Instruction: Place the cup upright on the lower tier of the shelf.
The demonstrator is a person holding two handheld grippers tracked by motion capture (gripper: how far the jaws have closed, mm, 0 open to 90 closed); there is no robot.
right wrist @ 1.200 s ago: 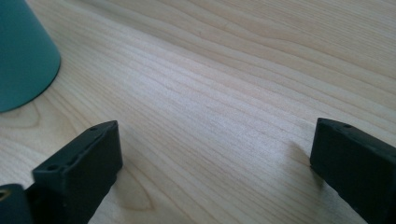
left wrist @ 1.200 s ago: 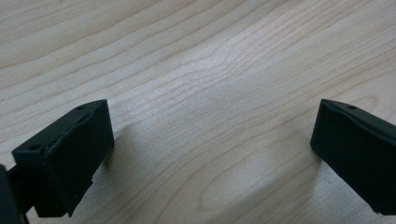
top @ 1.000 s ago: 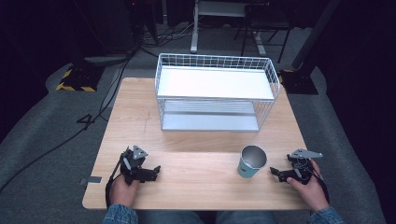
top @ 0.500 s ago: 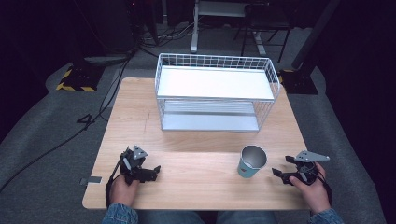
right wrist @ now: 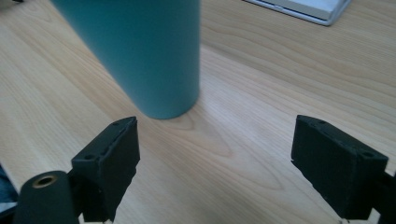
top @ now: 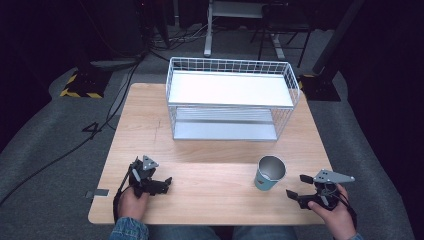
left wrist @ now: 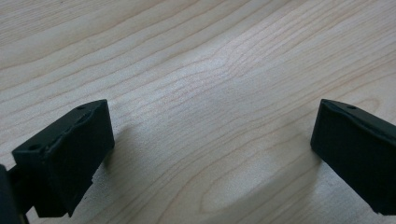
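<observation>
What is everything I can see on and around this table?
Cup: one, teal outside with a silvery inside, upright on the table's near right part, just ahead of the right gripper.
Wire rack: one, white, two shelves, at the table's far middle.
Table: one, light wood grain.
Floor: grey carpet all round, with black cables trailing on the left.
Hazard-striped base: one, yellow and black, on the floor at far left.
Desk frame: white legs, beyond the table.
Left gripper: one, black, in the person's left hand, low over the near left of the table, jaws open with bare wood between them.
Right gripper: one, black, in the right hand, jaws open, not touching the cup.
</observation>
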